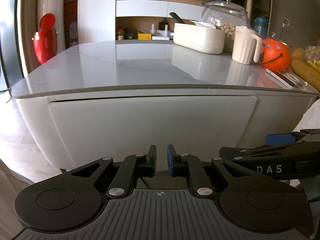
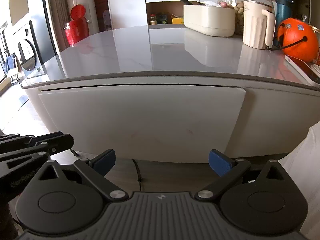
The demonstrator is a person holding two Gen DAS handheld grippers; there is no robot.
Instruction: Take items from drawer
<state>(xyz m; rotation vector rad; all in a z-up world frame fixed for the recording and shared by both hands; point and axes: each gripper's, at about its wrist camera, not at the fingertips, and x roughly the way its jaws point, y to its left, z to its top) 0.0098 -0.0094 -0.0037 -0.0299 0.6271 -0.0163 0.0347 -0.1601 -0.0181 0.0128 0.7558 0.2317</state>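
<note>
The drawer front (image 1: 152,124) is a plain white panel under the grey tabletop (image 1: 140,64), and it is closed, with only a thin dark slit along its top edge. None of its contents show. My left gripper (image 1: 161,154) hangs low in front of the panel, apart from it, its jaws nearly together with nothing between them. In the right wrist view the same drawer front (image 2: 140,120) fills the middle. My right gripper (image 2: 162,158) stands wide open and empty before its lower edge. The two grippers sit side by side, the left gripper (image 2: 40,142) just left of the right one.
On the tabletop's far right stand a cream box (image 1: 198,38), a cream mug (image 1: 246,46), a glass jar of peanuts (image 1: 226,16), an orange pumpkin bucket (image 1: 276,54) and a phone (image 1: 284,78). A red bin (image 1: 45,40) stands on the floor at the left. White fabric (image 2: 300,170) lies at the right.
</note>
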